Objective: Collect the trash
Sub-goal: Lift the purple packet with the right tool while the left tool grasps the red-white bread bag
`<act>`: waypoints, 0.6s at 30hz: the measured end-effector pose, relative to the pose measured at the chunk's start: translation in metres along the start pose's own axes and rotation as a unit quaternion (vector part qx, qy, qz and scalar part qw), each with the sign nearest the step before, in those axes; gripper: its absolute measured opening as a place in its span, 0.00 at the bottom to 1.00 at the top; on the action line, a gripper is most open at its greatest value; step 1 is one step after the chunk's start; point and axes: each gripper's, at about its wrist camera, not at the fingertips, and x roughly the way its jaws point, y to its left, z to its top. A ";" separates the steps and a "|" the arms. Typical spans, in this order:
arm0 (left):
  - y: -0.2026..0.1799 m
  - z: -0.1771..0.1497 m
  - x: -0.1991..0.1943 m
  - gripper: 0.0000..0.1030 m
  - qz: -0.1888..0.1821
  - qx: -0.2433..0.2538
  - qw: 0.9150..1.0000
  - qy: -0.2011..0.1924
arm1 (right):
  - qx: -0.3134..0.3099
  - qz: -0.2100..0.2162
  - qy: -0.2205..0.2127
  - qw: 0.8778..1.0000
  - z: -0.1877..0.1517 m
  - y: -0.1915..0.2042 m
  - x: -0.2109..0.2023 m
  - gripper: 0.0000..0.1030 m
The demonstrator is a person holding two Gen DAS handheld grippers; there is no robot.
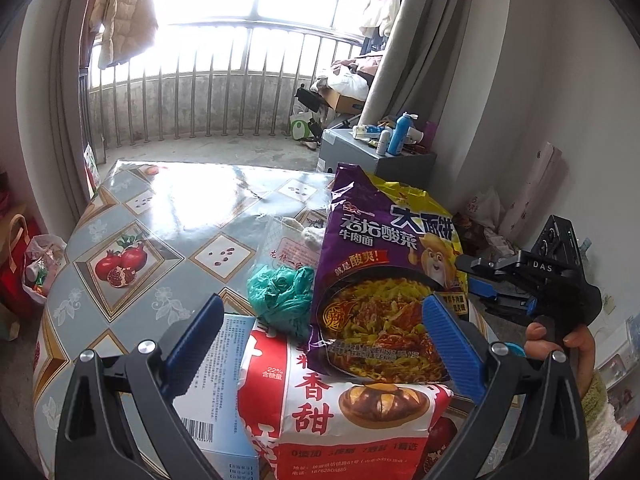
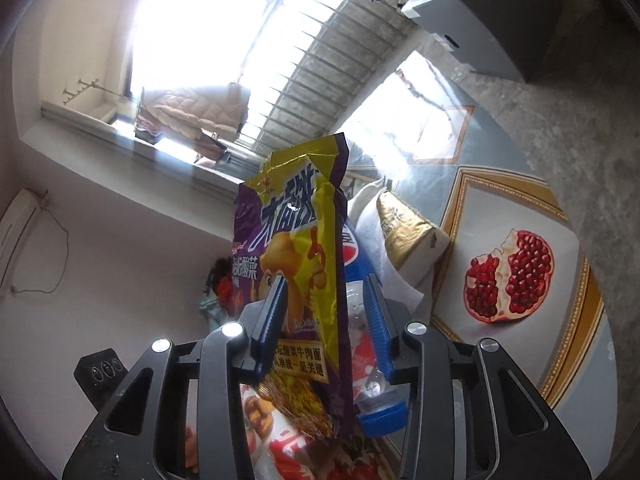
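A purple and yellow noodle packet (image 1: 384, 280) is seen at the centre right of the left wrist view, standing upright on a pile of wrappers on a table (image 1: 132, 216) covered with a pomegranate-patterned cloth. Below it a red and white food bag (image 1: 340, 412) is spread, with a light blue box (image 1: 216, 380) to its left and a crumpled green plastic bag (image 1: 280, 296) just beside the packet. The left gripper (image 1: 320, 344) is held wide open at the bottom of the frame, its blue fingers (image 1: 196, 336) standing either side of the pile without pressing on anything. At the right edge the right gripper (image 1: 484, 276) is seen, with a hand (image 1: 560, 344) wrapped around its grip. In the right wrist view the noodle packet (image 2: 304, 264) rises between the blue fingers (image 2: 272, 316) of the right gripper (image 2: 324, 316); the left finger lies against the packet, while a gap shows on the other side, so a firm grip cannot be told. A clear plastic bottle with a blue cap (image 2: 376, 392) lies just behind the packet at lower centre.
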 end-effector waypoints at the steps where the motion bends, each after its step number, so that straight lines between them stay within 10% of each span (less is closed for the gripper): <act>1: -0.001 -0.001 0.002 0.95 0.001 0.000 1.000 0.002 | 0.003 0.004 0.001 1.000 -0.001 -0.001 -0.001 0.28; 6: -0.001 -0.001 0.003 0.94 0.006 0.002 1.000 0.001 | 0.011 0.030 0.002 0.999 -0.004 -0.001 -0.009 0.09; 18: 0.022 -0.011 -0.014 0.84 0.006 -0.014 1.000 0.000 | 0.004 0.082 -0.044 0.996 -0.006 0.002 -0.068 0.02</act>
